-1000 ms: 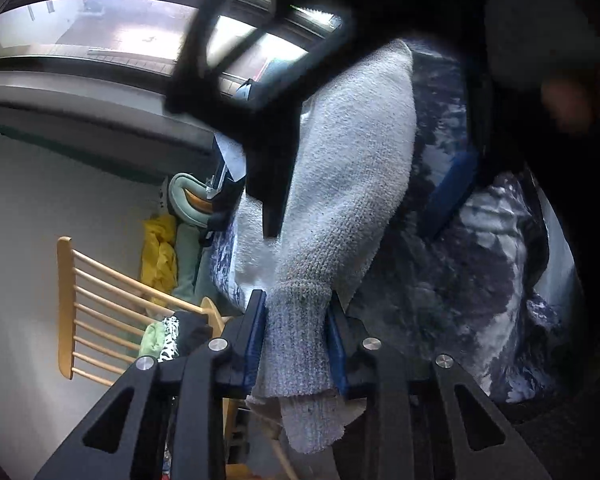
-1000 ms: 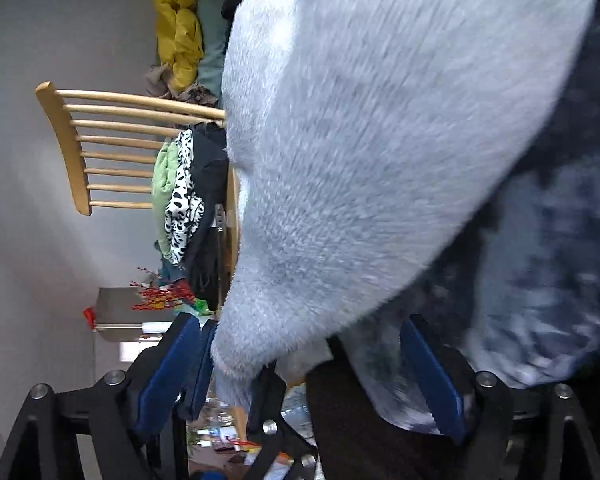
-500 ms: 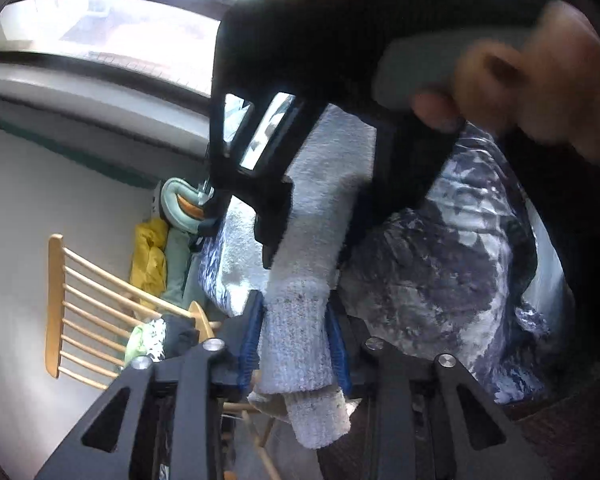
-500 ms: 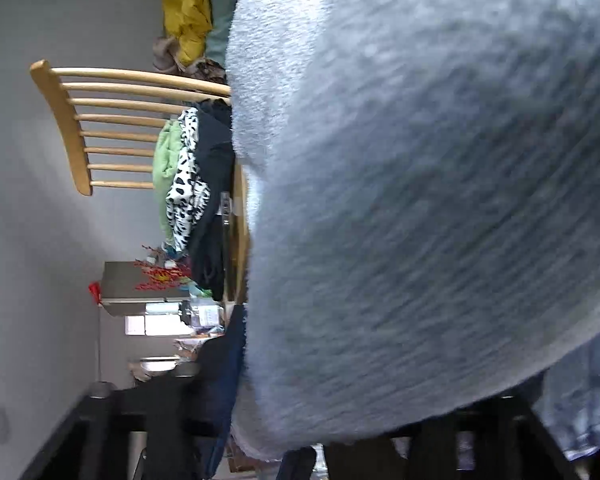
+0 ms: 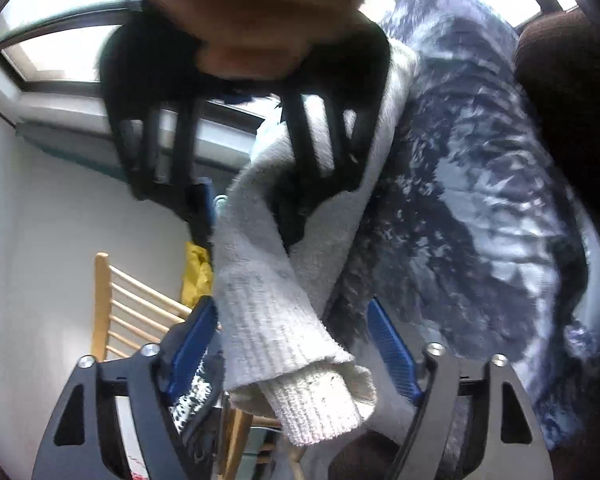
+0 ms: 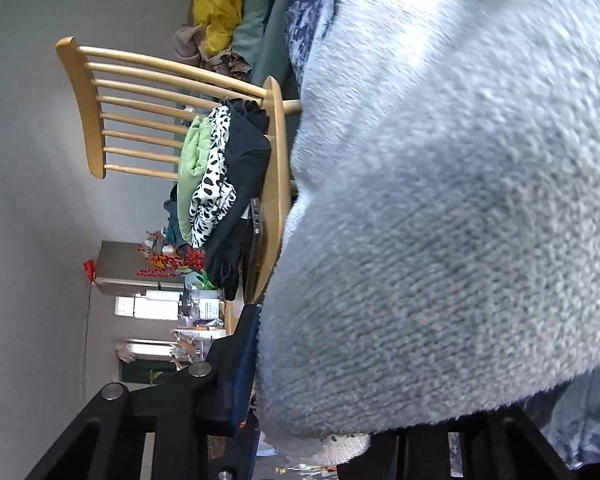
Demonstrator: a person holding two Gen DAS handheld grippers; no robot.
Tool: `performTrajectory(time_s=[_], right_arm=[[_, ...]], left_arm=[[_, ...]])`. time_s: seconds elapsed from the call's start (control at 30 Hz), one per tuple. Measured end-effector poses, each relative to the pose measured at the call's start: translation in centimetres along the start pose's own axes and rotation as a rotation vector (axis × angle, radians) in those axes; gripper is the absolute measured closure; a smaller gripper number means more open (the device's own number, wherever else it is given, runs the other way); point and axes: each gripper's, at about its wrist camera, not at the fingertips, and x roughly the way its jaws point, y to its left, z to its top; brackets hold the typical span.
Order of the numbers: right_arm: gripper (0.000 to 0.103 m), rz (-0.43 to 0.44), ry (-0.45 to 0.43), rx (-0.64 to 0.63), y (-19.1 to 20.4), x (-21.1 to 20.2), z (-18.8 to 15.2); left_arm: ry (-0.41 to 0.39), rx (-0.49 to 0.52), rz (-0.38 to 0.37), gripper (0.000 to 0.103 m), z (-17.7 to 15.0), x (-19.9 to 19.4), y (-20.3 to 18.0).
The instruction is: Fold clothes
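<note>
Pale grey knitted sweater sleeve (image 5: 276, 312) hangs between left tongs (image 5: 290, 344), blue pads apart, cuff loose below. Right tongs (image 5: 256, 184) ahead appear clamped on sleeve higher up; own view smothered by knit (image 6: 452, 216). Blue-white mottled fleece blanket (image 5: 480, 200) behind. Judgement: close left on cuff, pull sleeve taut before folding across; slack knit slips easily.
</note>
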Motion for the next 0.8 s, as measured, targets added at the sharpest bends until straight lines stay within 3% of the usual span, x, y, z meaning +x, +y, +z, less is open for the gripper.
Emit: performTrajectory(time_s=[0.1,0.4,0.47,0.53,0.63,0.8], right_arm=[[0.068,-0.025,0.004,-0.036,0.9,-0.2,0.1],[0.068,-0.018,0.018,-0.029,0.5,-0.6,0.0],[0.068,-0.019,0.023,-0.028,0.5,-0.5,0.0],[0.067,-0.015,0.024,-0.023,0.4,-0.6,0.0],[0.065,-0.02,0.031,-0.02,0.4,-0.5,0.1],[0.055,-0.02,0.037,-0.012,0.5,-0.4,0.0]], left_arm=[[-0.002,0.044,0.038,0.018,0.0,1.3,-0.3],[0.018,0.052,-0.006,0.02,-0.4,4.0,0.9],[0.024,0.05,-0.014,0.026,-0.7,4.5,1.4],[0.034,0.029,-0.042,0.045,-1.0,4.8,1.9],[0.049,0.001,-0.05,0.064,-1.2,5.2,2.7],[0.066,-0.034,-0.105,0.072,-1.4,5.5,4.2]])
